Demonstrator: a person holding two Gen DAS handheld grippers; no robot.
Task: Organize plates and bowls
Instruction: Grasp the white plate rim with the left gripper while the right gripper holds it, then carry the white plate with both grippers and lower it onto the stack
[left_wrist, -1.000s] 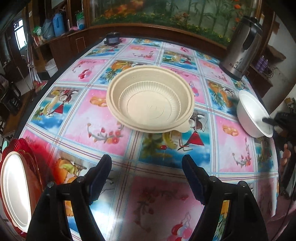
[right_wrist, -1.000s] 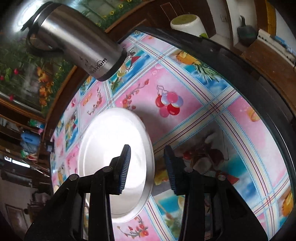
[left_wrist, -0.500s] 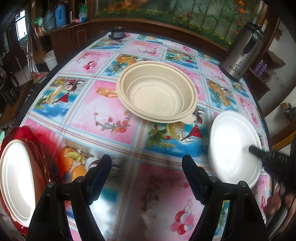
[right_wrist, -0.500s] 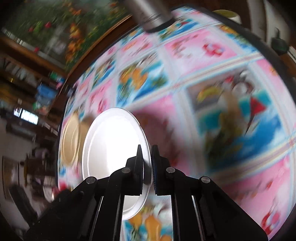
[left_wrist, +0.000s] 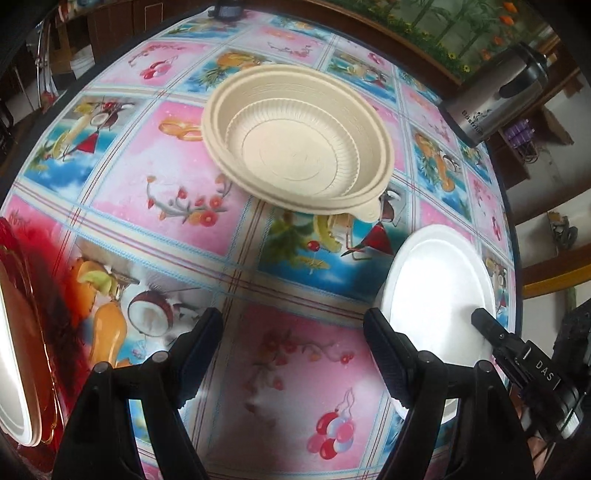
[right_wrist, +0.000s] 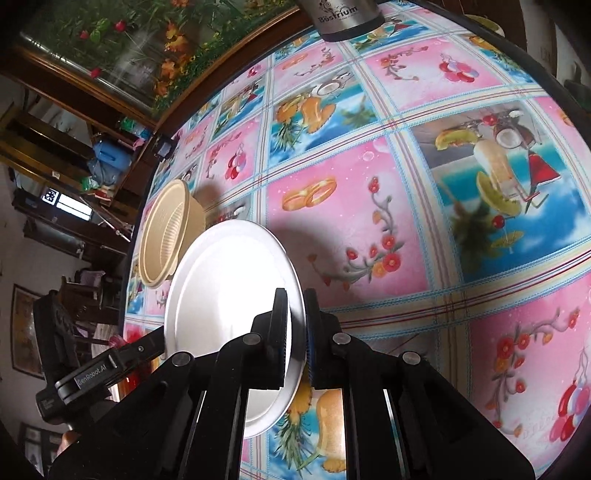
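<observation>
While the right gripper (right_wrist: 294, 334) is clamped tight on the rim of the white plate (right_wrist: 229, 295), the plate hangs tilted above the bench (right_wrist: 369, 229), its lower edge close to the patterned cloth; whether that edge touches cannot be told. An edge grip suits a thin, flat plate: the pads pinch the rim from both faces, leaving the underside free for stacking. In the left wrist view the same plate sits at the right, near the bench edge, with the right gripper's finger reaching over its face.

The left gripper (left_wrist: 293, 341) stands wide open and holds nothing. It points down at bare cloth between the beige bowls (left_wrist: 297, 138) and the near edge, probably kept clear so the plate can pass.

Counted items:
- Beige bowls: at least 2 rims show, nested one inside the other at the middle of the bench. Nesting saves space and suggests the bowls are already sorted.
- White plates: 2. 1 is in the right gripper; 1 lies on the red tray (left_wrist: 40, 317) at the left edge, the likely destination for the carried plate.
- Steel kettle (left_wrist: 498, 98): 1, at the far right corner, well apart from the dishes.
</observation>
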